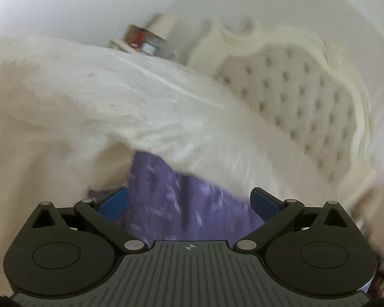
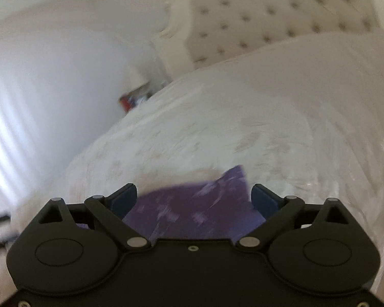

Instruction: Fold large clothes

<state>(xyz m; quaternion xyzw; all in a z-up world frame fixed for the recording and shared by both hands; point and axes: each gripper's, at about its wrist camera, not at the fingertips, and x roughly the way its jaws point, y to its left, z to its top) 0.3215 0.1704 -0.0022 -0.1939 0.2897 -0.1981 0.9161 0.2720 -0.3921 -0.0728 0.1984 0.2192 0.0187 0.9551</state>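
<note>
On the bed, near its close edge, lies the purple cloth. Both hand-held grippers hang over it with jaws spread wide: the left hand-held gripper and right hand-held gripper each have cloth between the blue pads without pressing it. Beyond stands a tufted headboard.

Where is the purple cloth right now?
The purple cloth lies on the white bed cover, low in both wrist views, between the open fingers of the left gripper and the right gripper.
</note>
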